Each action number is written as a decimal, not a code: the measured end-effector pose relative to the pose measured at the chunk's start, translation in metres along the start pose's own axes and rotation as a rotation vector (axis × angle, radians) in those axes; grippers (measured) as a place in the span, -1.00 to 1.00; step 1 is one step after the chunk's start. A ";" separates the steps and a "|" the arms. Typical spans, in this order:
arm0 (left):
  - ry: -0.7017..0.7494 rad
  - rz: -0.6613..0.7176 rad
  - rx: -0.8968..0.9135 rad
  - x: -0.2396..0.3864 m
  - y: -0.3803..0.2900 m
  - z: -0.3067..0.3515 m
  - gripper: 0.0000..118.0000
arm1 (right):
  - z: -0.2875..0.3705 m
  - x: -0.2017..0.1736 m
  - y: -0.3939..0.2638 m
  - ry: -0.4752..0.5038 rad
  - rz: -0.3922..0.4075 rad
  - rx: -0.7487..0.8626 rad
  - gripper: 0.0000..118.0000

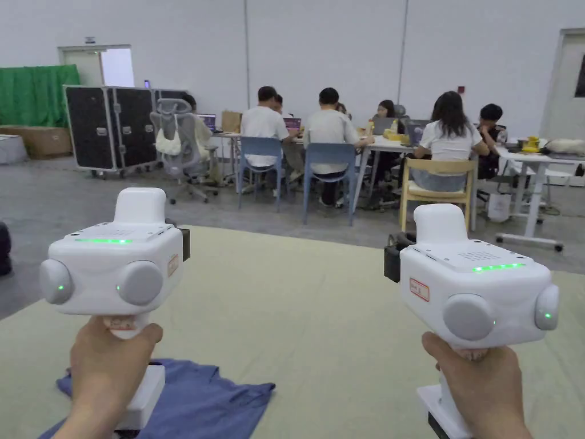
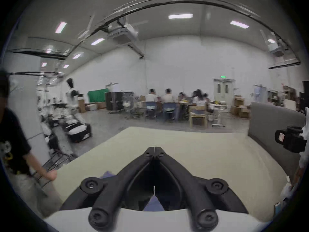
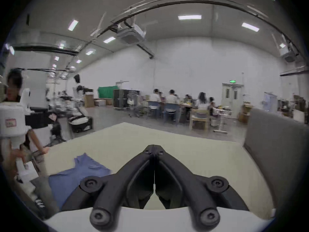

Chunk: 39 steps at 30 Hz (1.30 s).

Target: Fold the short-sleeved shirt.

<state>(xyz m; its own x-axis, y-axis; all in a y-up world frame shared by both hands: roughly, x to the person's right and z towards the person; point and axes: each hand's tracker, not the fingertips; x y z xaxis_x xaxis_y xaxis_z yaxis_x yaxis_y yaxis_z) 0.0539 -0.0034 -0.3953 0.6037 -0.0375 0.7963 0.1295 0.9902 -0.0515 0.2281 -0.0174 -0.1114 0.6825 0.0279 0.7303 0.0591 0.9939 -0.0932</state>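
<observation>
Blue short-sleeved shirt (image 1: 194,400) lay flat on the pale green mat (image 1: 320,297), at the mat's near left corner as the head view showed it, with one edge running off the bottom of that picture. We held the left gripper (image 2: 154,150) raised over the shirt's near part, well above the mat, its white body level and pointed toward the far edge of the mat. Its own view showed both black jaws brought together until the tips met, with nothing pinched between them; a patch of the blue cloth showed below, through the gap behind the tips. We held the right gripper (image 3: 154,146) at about the same height over the bare right part of the mat, well apart from the shirt. Its jaws were likewise closed tip to tip and empty, and its view showed the shirt lying off to its left on the mat. Our left hand (image 1: 108,371) and right hand (image 1: 480,388) each wrapped a handle beneath the white housings, where green lights glowed. Beyond the far edge of the mat, several people sat at white tables (image 1: 520,157) on blue and wooden chairs, and a black flight case (image 1: 111,126) stood to their left.
</observation>
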 end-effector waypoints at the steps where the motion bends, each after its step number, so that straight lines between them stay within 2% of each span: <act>1: 0.046 -0.001 -0.001 -0.020 -0.004 0.005 -1.00 | -0.010 -0.019 -0.002 0.031 -0.012 -0.005 -0.94; 4: 0.168 0.000 -0.048 -0.078 -0.016 0.018 -1.00 | -0.037 -0.077 -0.009 0.149 -0.033 -0.034 -0.94; 8: 0.242 -0.017 -0.085 -0.123 -0.030 0.029 -1.00 | -0.061 -0.133 -0.018 0.240 0.028 -0.071 -0.94; 11: 0.216 -0.012 -0.107 -0.133 -0.044 0.021 -1.00 | -0.067 -0.146 -0.021 0.262 0.032 -0.073 -0.94; 14: 0.115 0.040 -0.237 -0.125 -0.071 -0.009 -0.97 | -0.069 -0.141 -0.028 0.260 0.070 -0.079 -0.94; 15: 0.086 0.053 -0.292 -0.121 -0.085 -0.024 -0.51 | -0.070 -0.136 -0.032 0.246 0.101 -0.085 -0.94; 16: 0.062 0.056 -0.345 -0.113 -0.102 -0.039 0.27 | -0.071 -0.130 -0.037 0.234 0.122 -0.092 -0.94; 17: 0.033 0.072 -0.407 -0.103 -0.122 -0.055 0.78 | -0.069 -0.121 -0.045 0.229 0.133 -0.096 -0.94; 23: -0.082 0.029 -0.704 -0.029 -0.228 -0.159 0.81 | -0.090 -0.059 -0.111 0.131 0.197 -0.256 -0.94; 28: -0.036 -0.020 -0.863 0.003 -0.306 -0.223 0.81 | -0.112 -0.002 -0.174 0.064 0.120 -0.409 -0.94; 31: -0.018 0.003 -0.961 0.004 -0.342 -0.242 0.82 | -0.122 0.028 -0.206 0.036 0.034 -0.473 -0.94; 33: -0.042 -0.010 -0.873 0.001 -0.340 -0.239 0.81 | -0.125 0.043 -0.223 0.026 -0.031 -0.493 -0.94; 35: -0.112 -0.060 -0.849 0.000 -0.339 -0.231 0.51 | -0.126 0.054 -0.238 0.015 -0.078 -0.497 -0.94; 36: -0.170 -0.048 -0.849 -0.005 -0.337 -0.231 0.20 | -0.126 0.059 -0.244 0.015 -0.093 -0.498 -0.94; 38: -0.143 -0.021 -0.854 -0.022 -0.329 -0.235 -0.94 | -0.122 0.067 -0.253 0.013 -0.122 -0.505 -0.94; 39: -0.092 0.022 -0.833 -0.030 -0.322 -0.232 -1.00 | -0.119 0.072 -0.257 0.012 -0.147 -0.510 -0.94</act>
<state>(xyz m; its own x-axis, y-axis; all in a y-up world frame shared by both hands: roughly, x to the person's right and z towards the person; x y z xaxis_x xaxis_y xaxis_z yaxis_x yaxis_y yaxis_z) 0.1760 -0.3523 -0.5423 0.5505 0.0273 0.8344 0.6794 0.5662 -0.4668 0.3492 -0.2832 -0.1154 0.6484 -0.1119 0.7531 0.4993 0.8092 -0.3097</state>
